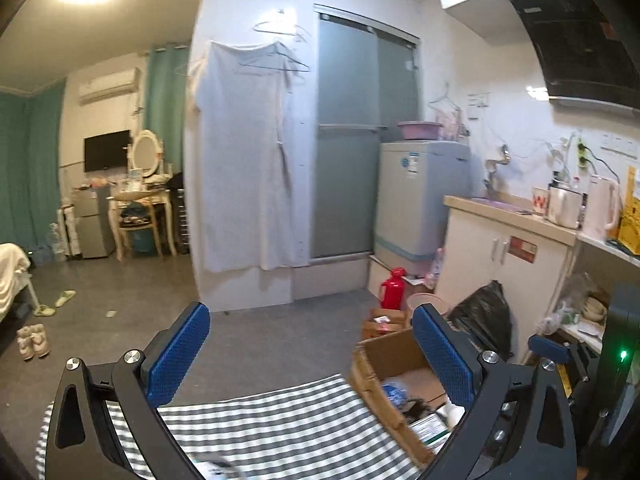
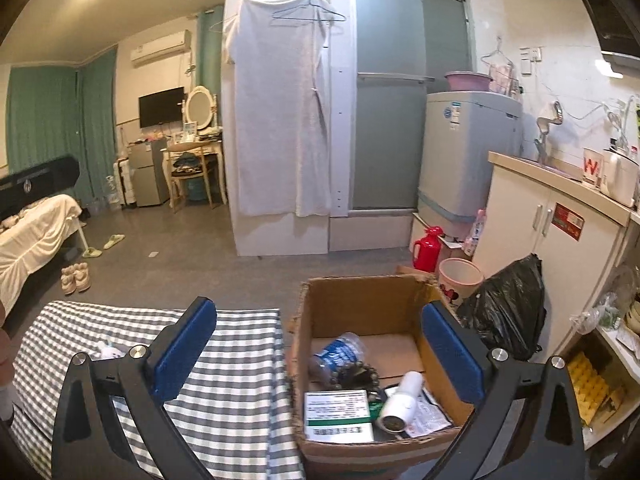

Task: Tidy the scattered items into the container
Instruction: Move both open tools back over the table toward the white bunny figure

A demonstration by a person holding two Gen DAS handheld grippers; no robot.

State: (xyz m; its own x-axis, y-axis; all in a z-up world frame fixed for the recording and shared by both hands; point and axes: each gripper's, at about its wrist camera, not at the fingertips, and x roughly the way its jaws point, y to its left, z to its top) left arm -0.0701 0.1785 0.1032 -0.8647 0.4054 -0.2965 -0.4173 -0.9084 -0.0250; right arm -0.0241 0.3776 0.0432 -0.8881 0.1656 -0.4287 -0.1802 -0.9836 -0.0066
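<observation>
Gaping wide with nothing between their blue pads, the right tongs (image 2: 320, 352) hang above the near edge of the cardboard box (image 2: 360, 304), one finger over the checked cloth (image 2: 224, 400) and the other over the box's right wall. The left tongs (image 1: 312, 356) are spread just as wide and also hold nothing; their left finger is over the cloth (image 1: 280, 420), their right finger over the box (image 1: 384, 360), which in this view sits at the cloth's right edge.

The box stands open-topped, touching the right edge of the cloth-covered surface. Inside it, toward the far wall, lies a clear plastic bottle (image 2: 338, 354) with a blue label, on its side. Just in front of it rests a string of dark beads (image 2: 360, 374). In the near left corner lies a white and green packet (image 2: 338, 416), flat, and to its right a white cylindrical container (image 2: 400, 404) lies tilted on some printed paper (image 2: 430, 414). At the far left of the cloth, a small pale item (image 2: 108, 350) sits partly hidden behind the right tongs' frame; what it is cannot be told.

Beyond the box, on the floor, stand a pink bin (image 2: 460, 276), a red flask (image 2: 428, 250) and a black bag (image 2: 508, 308) against the white cabinet (image 2: 532, 248).
</observation>
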